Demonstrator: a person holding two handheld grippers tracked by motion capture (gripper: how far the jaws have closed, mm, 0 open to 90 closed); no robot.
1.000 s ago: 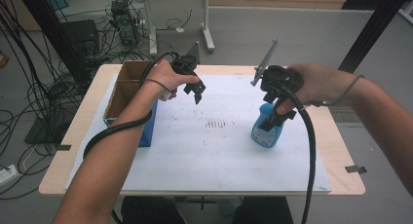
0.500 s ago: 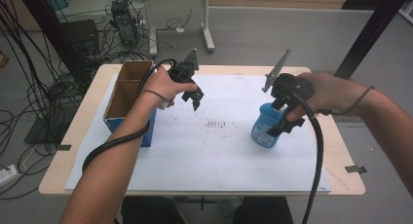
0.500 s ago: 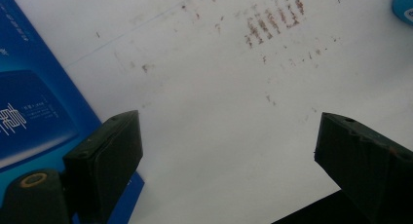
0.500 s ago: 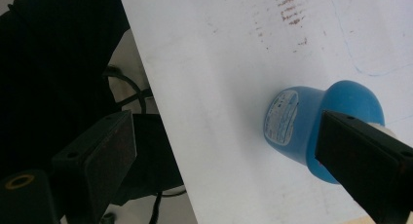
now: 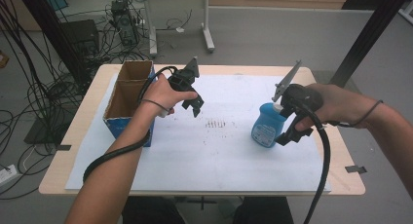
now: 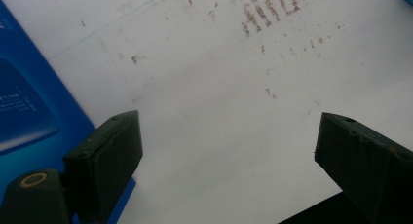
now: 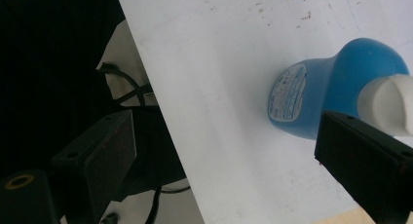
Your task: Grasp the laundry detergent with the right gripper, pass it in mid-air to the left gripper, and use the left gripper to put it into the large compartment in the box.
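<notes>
High view showed the bottle [image 5: 267, 125] standing upright on the white sheet [image 5: 214, 156], and everything else is placed against it. Nearest the person, the right forearm came in from the near side of the bottle, and the right gripper [image 5: 287, 139] hung just beside it on the right, above the sheet. In the right gripper view its jaws stood wide apart with nothing between them; one jaw overlapped the bottle's white cap [image 7: 387, 103], though contact could not be told. Left of the bottle, well apart, the left gripper [image 5: 195, 105] hovered over the sheet, its jaws likewise spread and empty in the left gripper view. A patch of brown marks [image 5: 217, 123] lay on the sheet between that gripper and the bottle. Farther left stood an open-topped box [image 5: 127, 103] with blue sides, and beyond the table [image 5: 229, 69] cables covered the floor.

The bottle looked like smooth, stiff plastic, probably slippery, with some liquid weight if full; how full it was could not be seen. Its blue body looked too broad for the jaws, so the narrower neck under the cap seemed the surer hold, squeezed firmly to stop it swinging.
</notes>
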